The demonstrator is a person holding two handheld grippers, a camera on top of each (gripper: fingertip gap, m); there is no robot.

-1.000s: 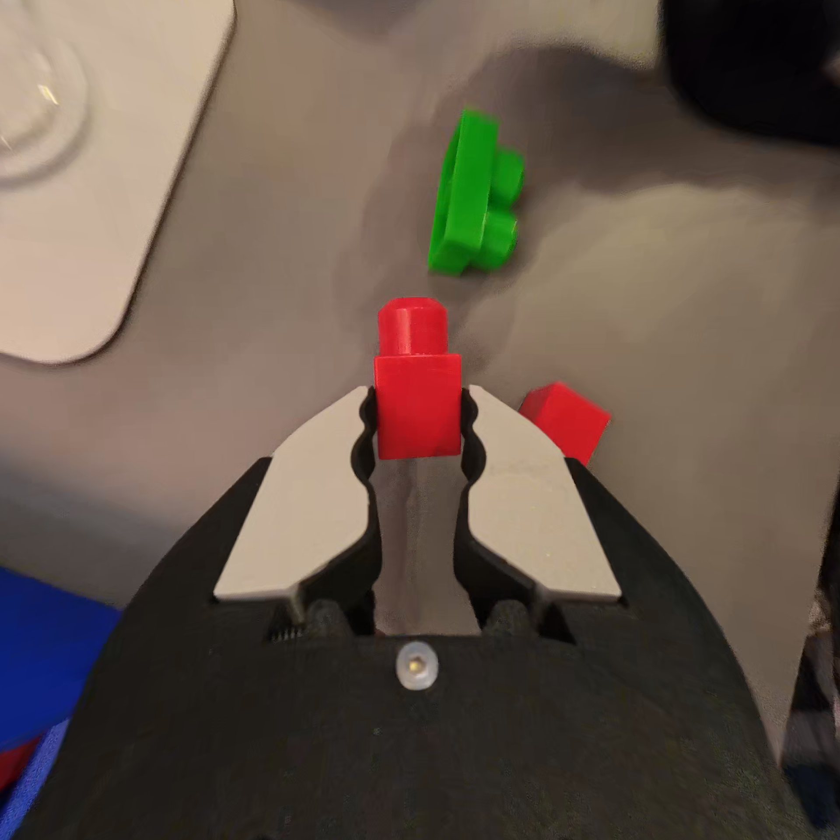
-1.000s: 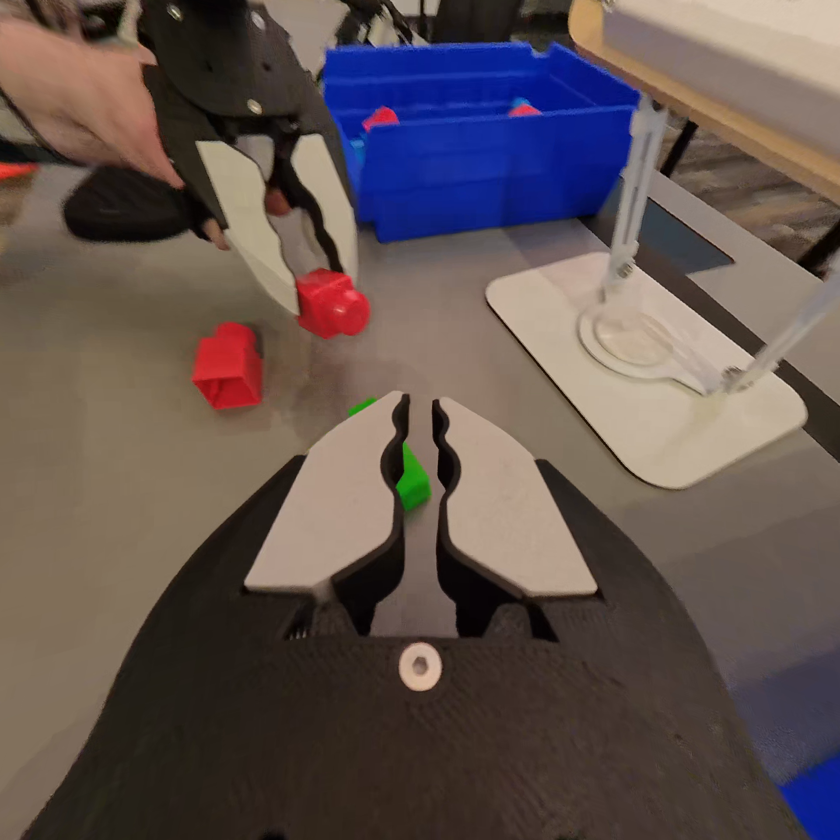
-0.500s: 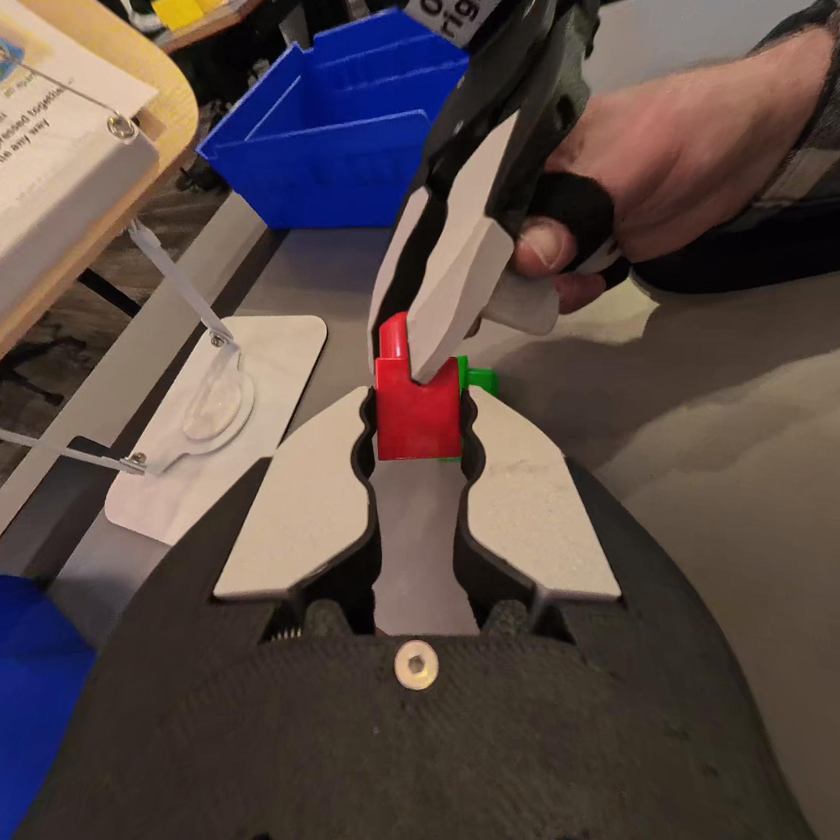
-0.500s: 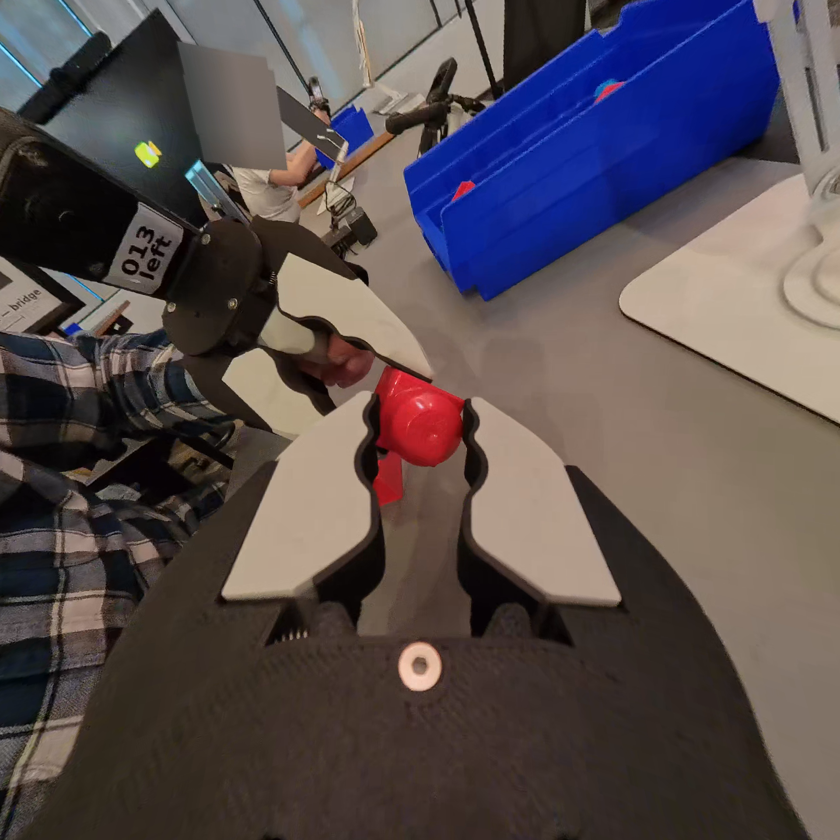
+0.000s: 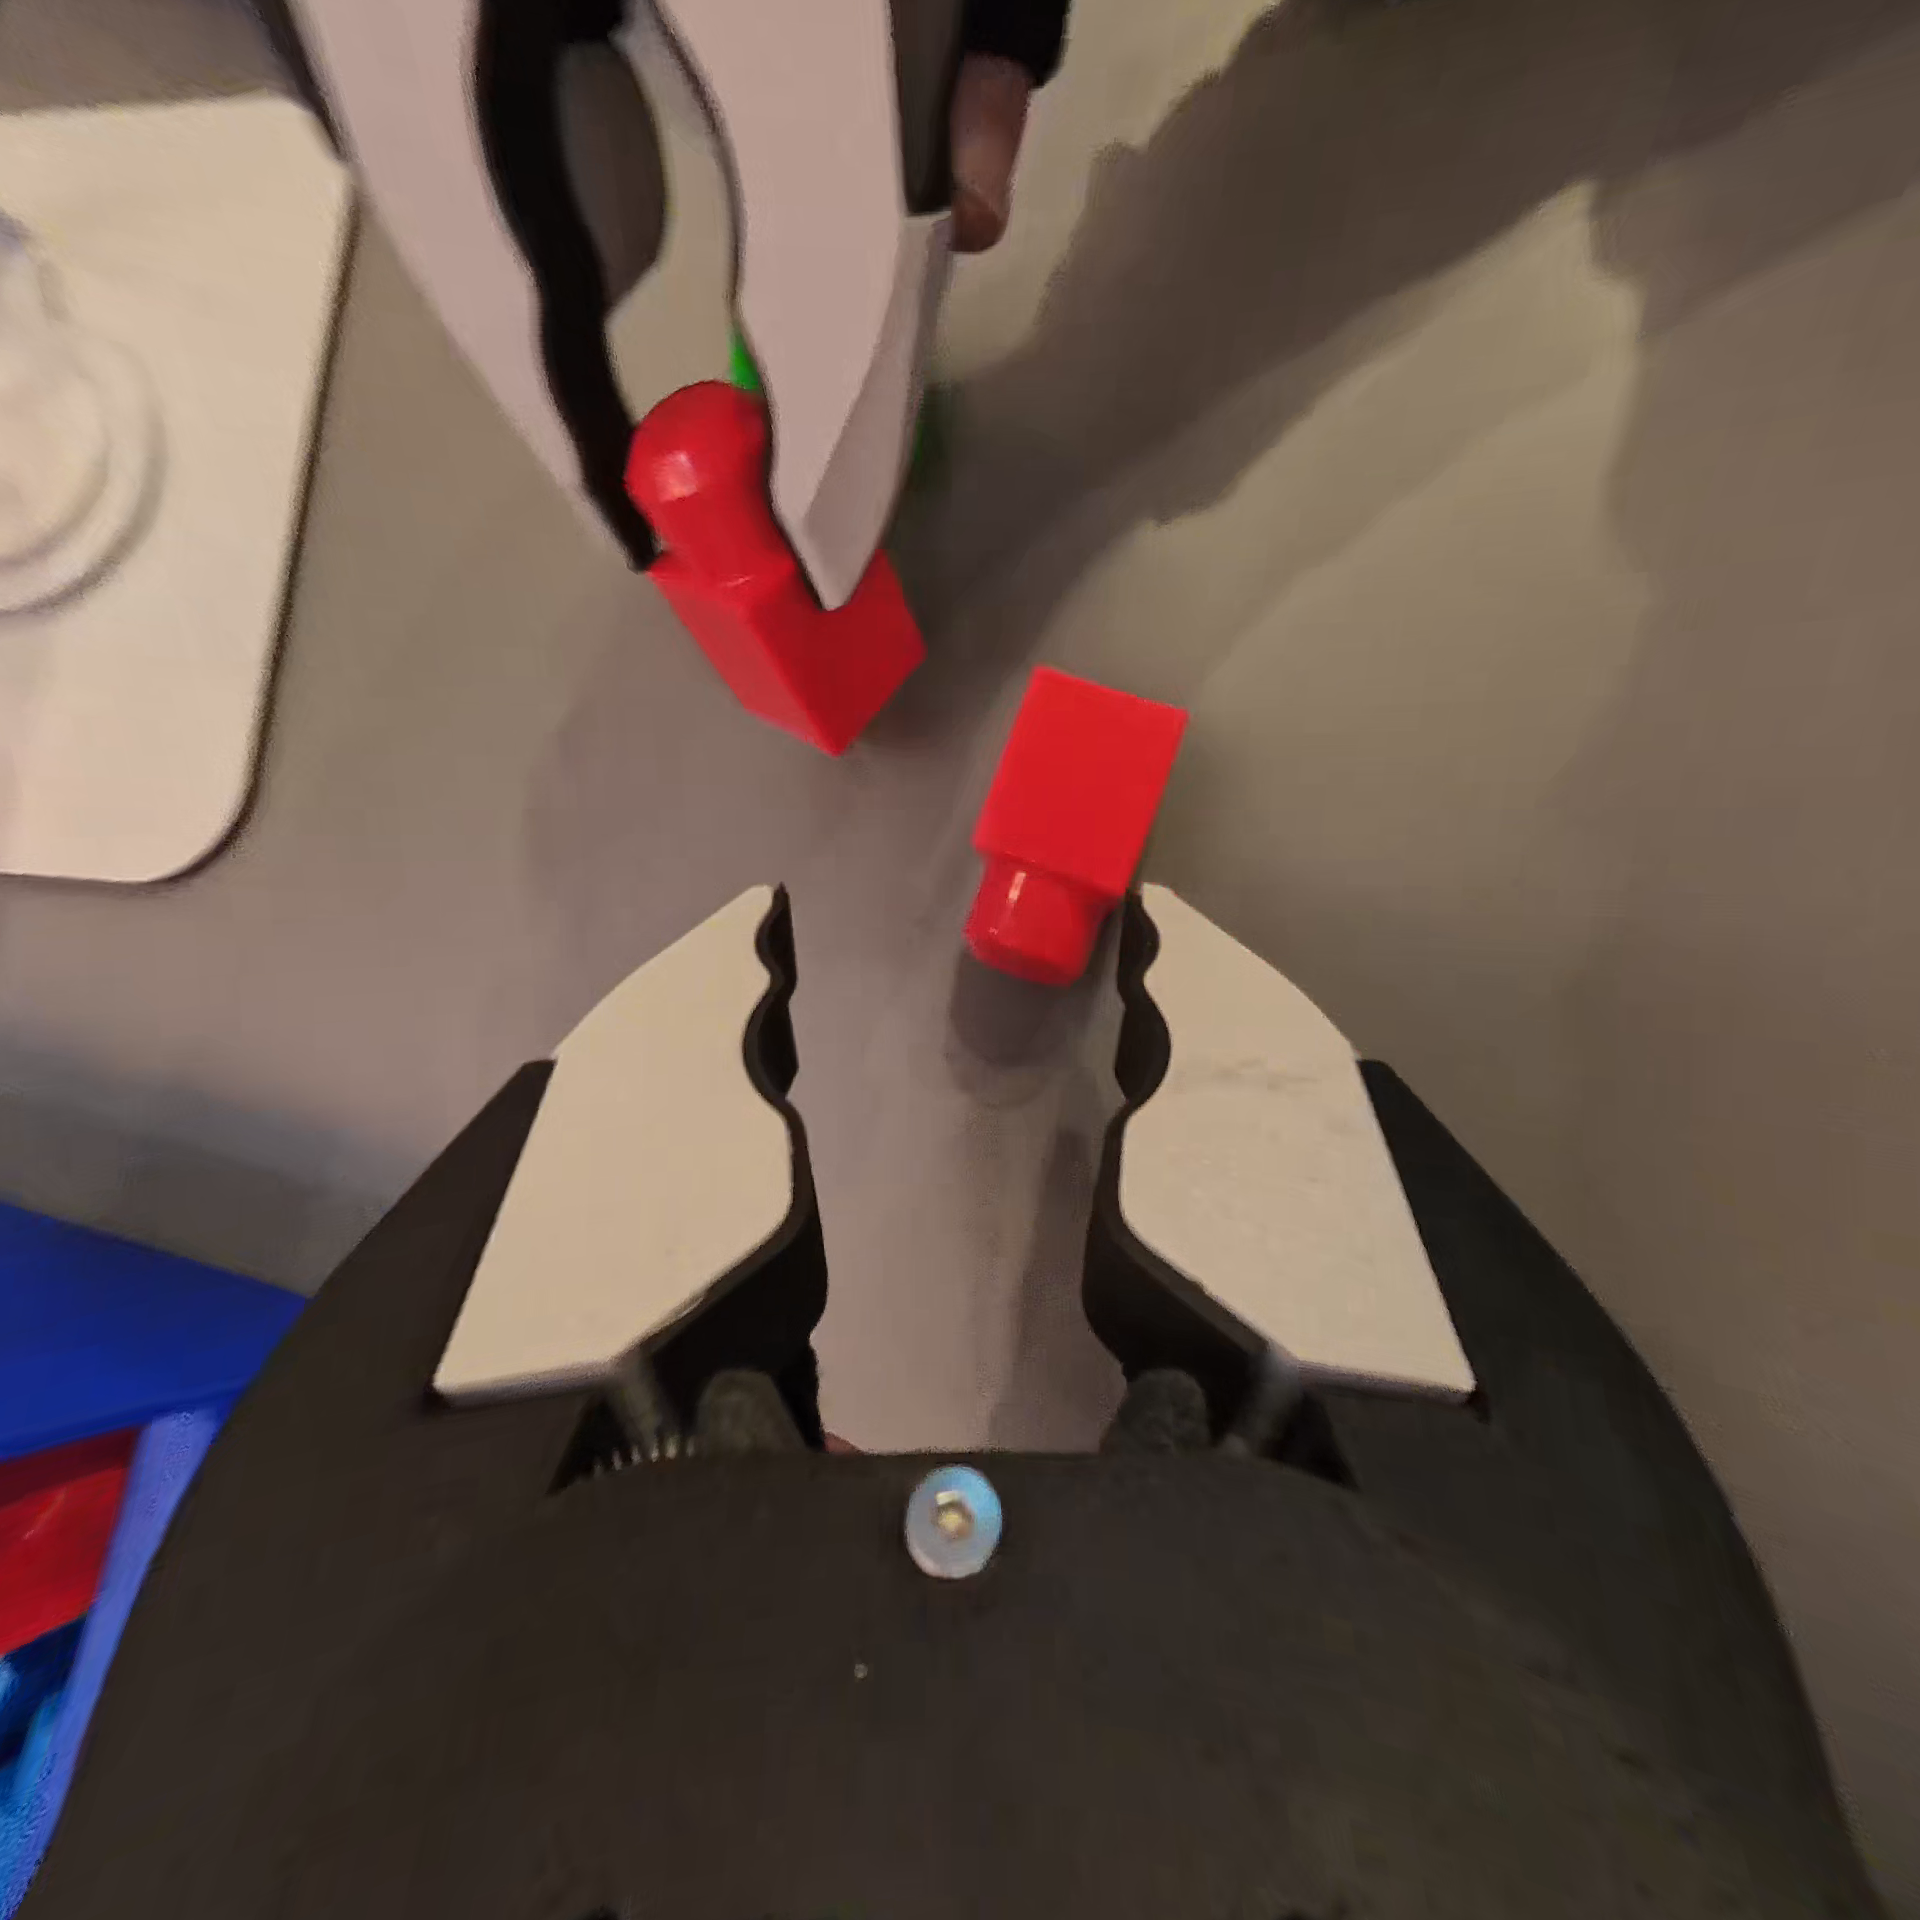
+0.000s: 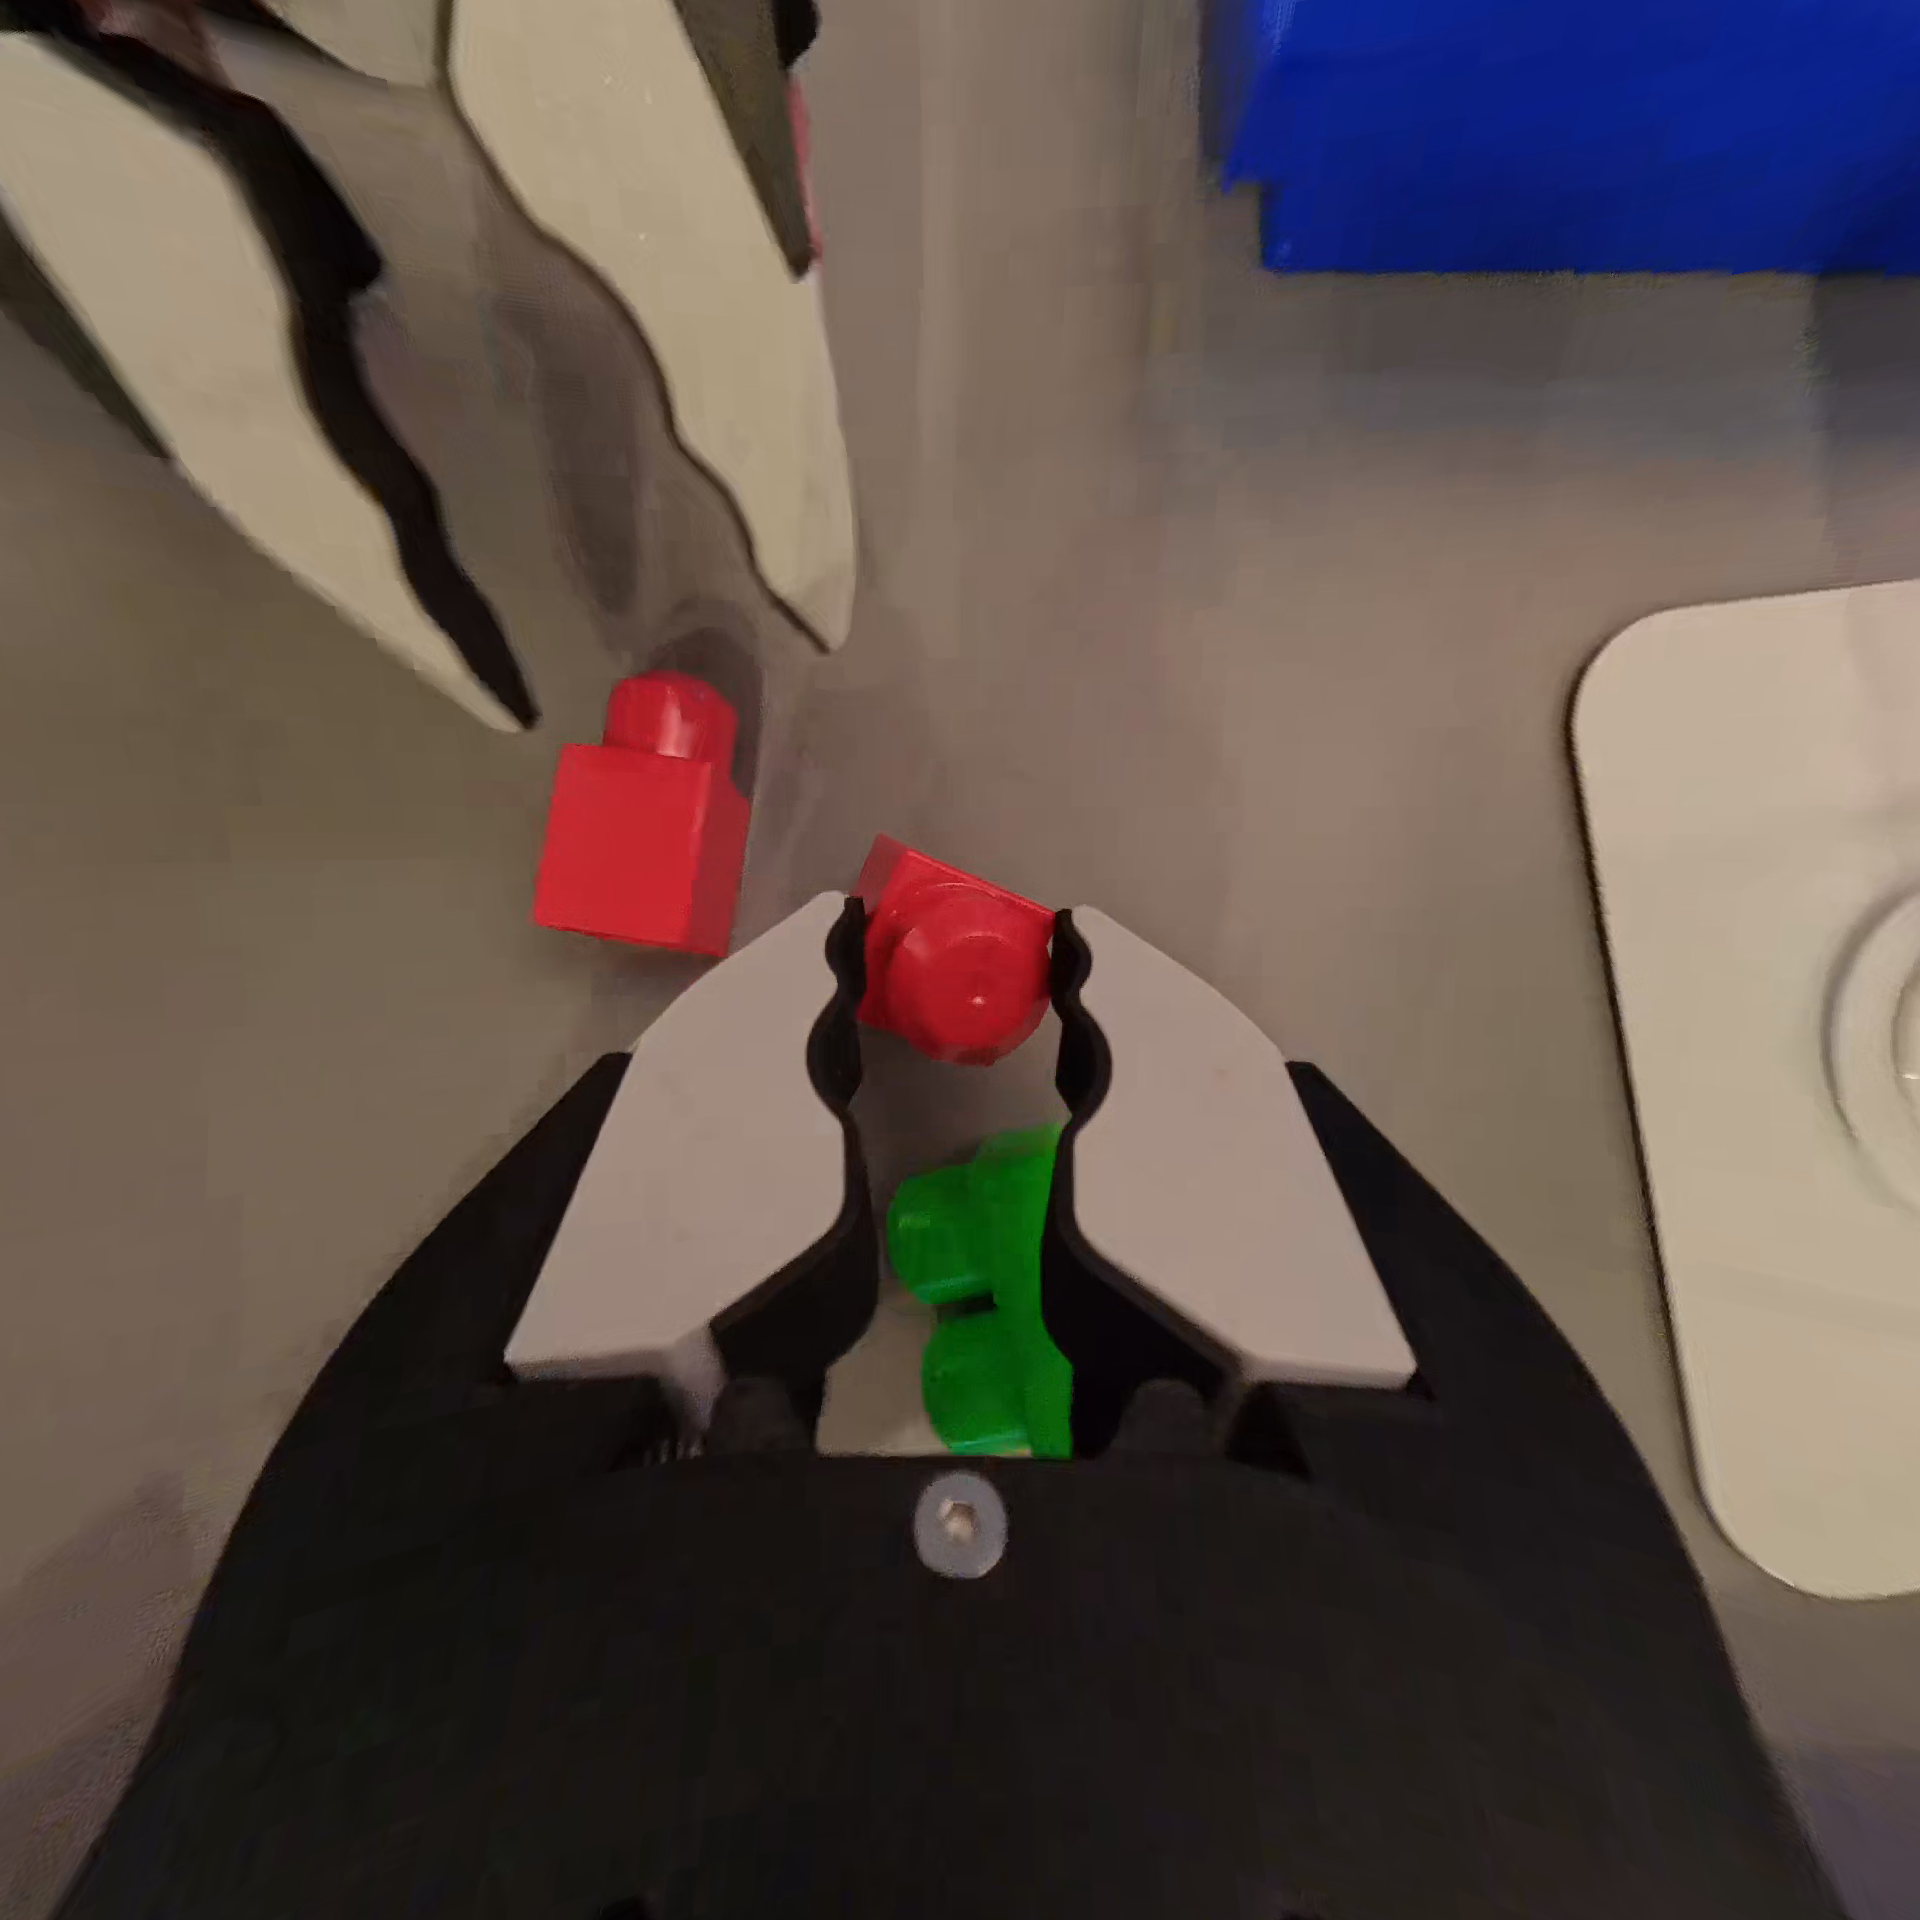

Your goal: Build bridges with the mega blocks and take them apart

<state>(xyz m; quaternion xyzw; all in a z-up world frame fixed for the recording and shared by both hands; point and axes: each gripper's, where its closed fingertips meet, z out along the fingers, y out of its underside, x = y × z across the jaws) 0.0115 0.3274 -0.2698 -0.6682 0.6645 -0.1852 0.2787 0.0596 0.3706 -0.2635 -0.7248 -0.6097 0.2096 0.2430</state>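
My right gripper (image 6: 958, 914) is shut on a red one-stud block (image 6: 956, 977), its stud facing the camera. In the left wrist view the same gripper (image 5: 732, 577) holds that block (image 5: 790, 644) tilted just above the grey table (image 5: 1455, 727). My left gripper (image 5: 956, 899) is open and empty. A second red block (image 5: 1070, 821) lies on its side on the table, its stud close to my right fingertip. It also shows in the right wrist view (image 6: 644, 842), below the open left gripper (image 6: 665, 675). A green two-stud block (image 6: 987, 1288) lies on the table under my right fingers.
A white base plate with a clear stand lies on the table (image 5: 135, 520) (image 6: 1766, 1039). A blue bin (image 6: 1558, 135) stands at the back. Another blue bin corner with red blocks (image 5: 104, 1351) is near my left gripper. A thumb (image 5: 977, 156) shows behind the right gripper.
The left gripper held the red block, the right gripper closed on it too, then the left opened and let go. The right gripper now holds it alone, low over the table.
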